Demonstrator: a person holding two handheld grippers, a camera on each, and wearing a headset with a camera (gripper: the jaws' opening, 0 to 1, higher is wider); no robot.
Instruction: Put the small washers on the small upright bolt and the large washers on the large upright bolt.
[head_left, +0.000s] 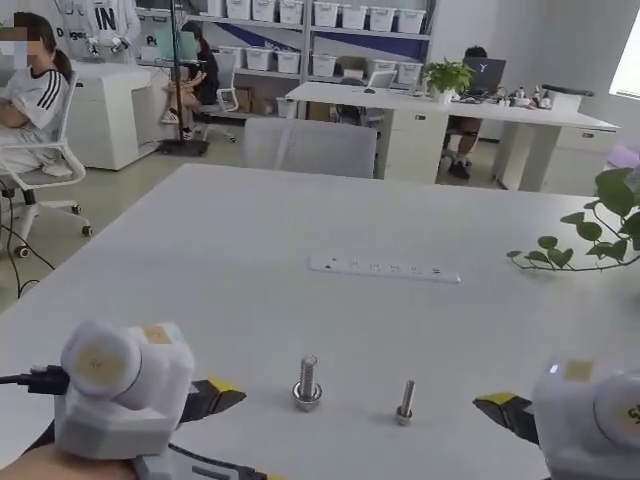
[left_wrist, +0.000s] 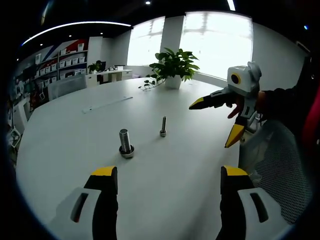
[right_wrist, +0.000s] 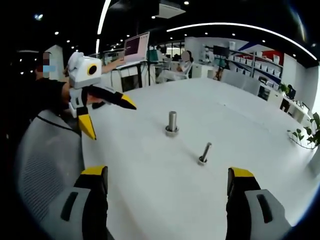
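Observation:
Two bolts stand upright on the white table (head_left: 300, 220). The large bolt (head_left: 307, 383) has a wider ring at its foot; the thin small bolt (head_left: 405, 402) stands to its right. My left gripper (head_left: 240, 430) hovers at the near left, open, with nothing between its yellow-tipped jaws. My right gripper (head_left: 500, 410) hovers at the near right, also open and holding nothing. From the left gripper (left_wrist: 169, 172), the large bolt (left_wrist: 125, 143) is nearer than the small bolt (left_wrist: 163, 127), with the right gripper (left_wrist: 210, 126) beyond. From the right gripper (right_wrist: 168, 172), the small bolt (right_wrist: 204, 152) is nearer than the large bolt (right_wrist: 172, 123).
A white power strip (head_left: 385, 268) lies mid-table beyond the bolts. A trailing plant (head_left: 600, 230) reaches over the right edge. A grey chair (head_left: 310, 148) stands at the far side. People sit at desks behind. A mesh chair back (left_wrist: 280, 165) is near me.

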